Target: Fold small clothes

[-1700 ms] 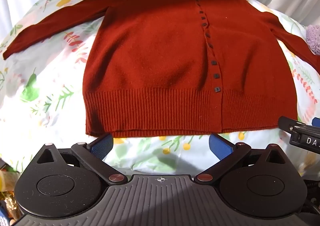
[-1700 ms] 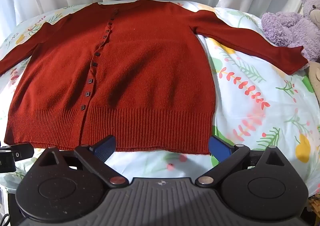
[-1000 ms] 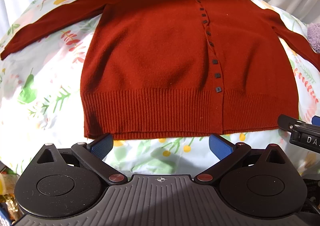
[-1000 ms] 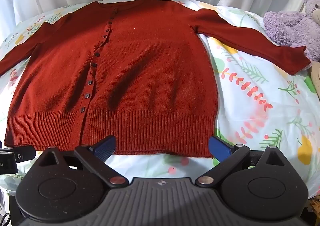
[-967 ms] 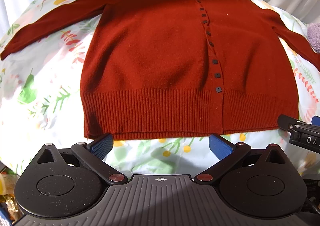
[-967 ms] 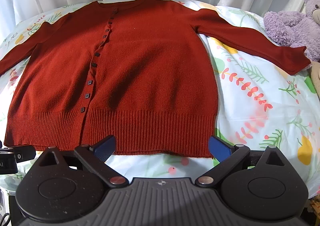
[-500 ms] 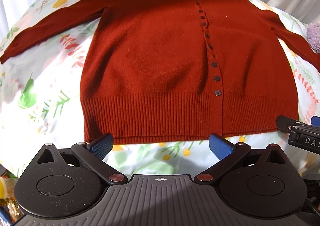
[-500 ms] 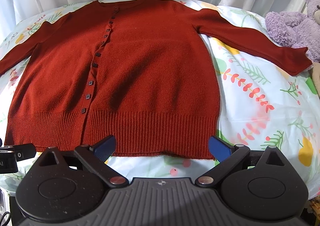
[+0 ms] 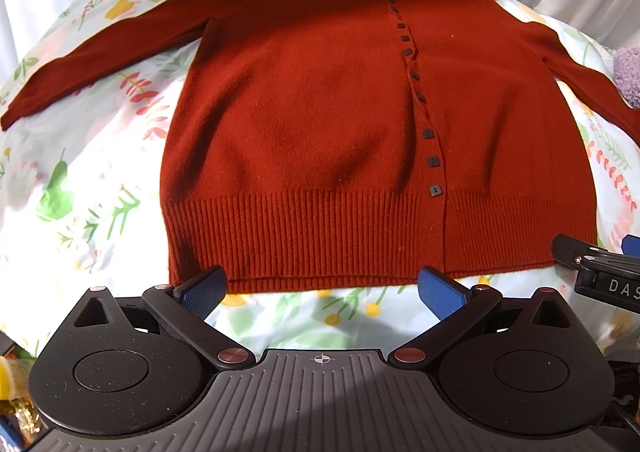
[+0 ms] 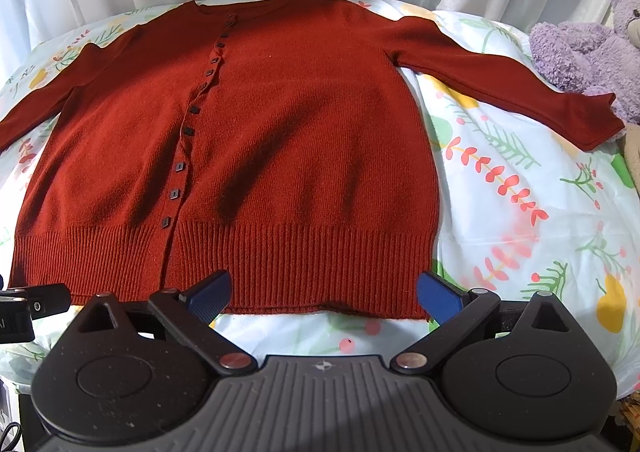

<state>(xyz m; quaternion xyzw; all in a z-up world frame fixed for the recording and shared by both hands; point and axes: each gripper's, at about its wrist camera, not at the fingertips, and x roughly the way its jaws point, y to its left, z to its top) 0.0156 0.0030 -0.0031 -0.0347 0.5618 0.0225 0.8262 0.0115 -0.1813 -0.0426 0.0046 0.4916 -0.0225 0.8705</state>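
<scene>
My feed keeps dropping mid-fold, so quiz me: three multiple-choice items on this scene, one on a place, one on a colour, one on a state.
1. Where is the purple plush bear?
A. Beside the cardigan's right sleeve cuff
B. On the cardigan's chest
C. Below the hem

2. What colour is the cardigan?
A. Navy
B. Rust red
C. Cream

3. How are the left gripper and right gripper?
A. Both shut on the hem
B. One open, one shut
C. Both open, holding nothing

Answers: 1 A, the bear sits at the bed's right edge by the cuff; 2 B, the knit is rust red throughout; 3 C, the blue pads stand wide apart just short of the ribbed hem.
</scene>
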